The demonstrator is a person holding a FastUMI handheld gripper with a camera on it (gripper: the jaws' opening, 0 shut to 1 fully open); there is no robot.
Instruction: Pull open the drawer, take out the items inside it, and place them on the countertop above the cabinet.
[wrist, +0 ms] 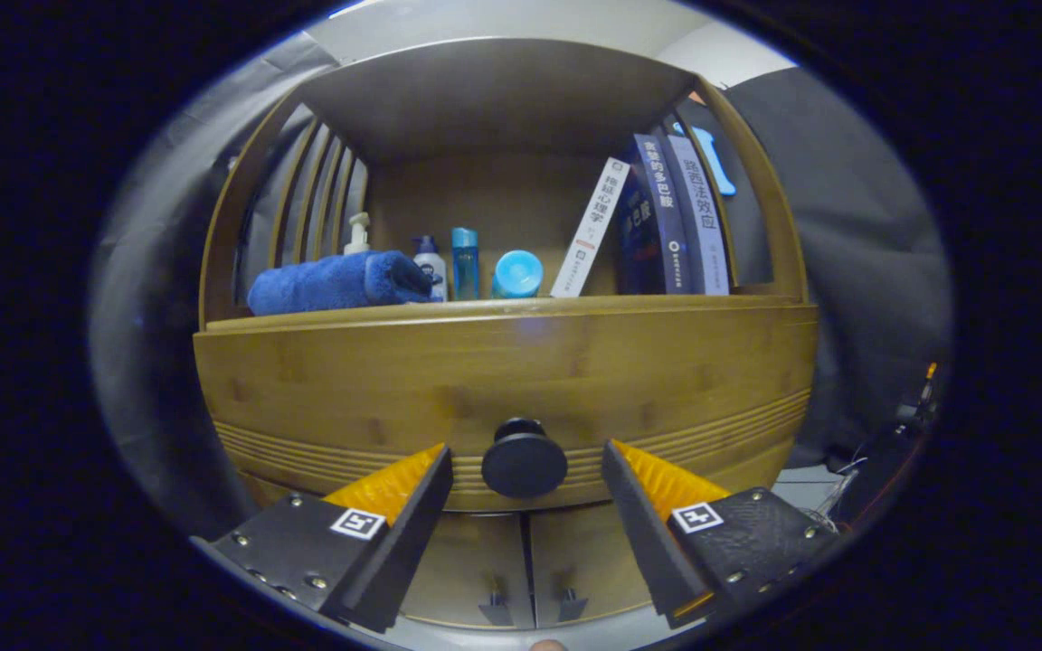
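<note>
Drawer (pixel 503 380) contents are hidden from us: the front is flush with the cabinet, so nothing inside can be made out. We see the claw (pixel 524 466) released, its two fingers spread wide in the lower part of the frame with the round black knob (pixel 524 459) sitting between the fingertips. We cannot tell whether either finger touches the knob; a gap shows on both sides. Below the drawer, two cabinet doors (pixel 521 565) meet at a centre seam, each with a small dark handle, and they are partly covered by the fingers.

Above the drawer front runs the desk (pixel 503 309), seen almost edge-on, so its surface is hard to judge. On it, from left to right across the middle of the frame, we note:

- a rolled blue towel (pixel 336 282), lying on its side;
- a white pump bottle (pixel 357 233) behind the towel, mostly concealed;
- a small white bottle with a dark cap (pixel 431 264), partly behind the towel end;
- a slim blue bottle (pixel 464 262), upright;
- a round light-blue container (pixel 517 274);
- a white book (pixel 590 228) tilted against a row of dark books (pixel 670 217).

A slatted side panel (pixel 317 194) closes the shelf at upper left. A light-blue object (pixel 715 161) shows beyond the right frame, cut off and unidentifiable.
</note>
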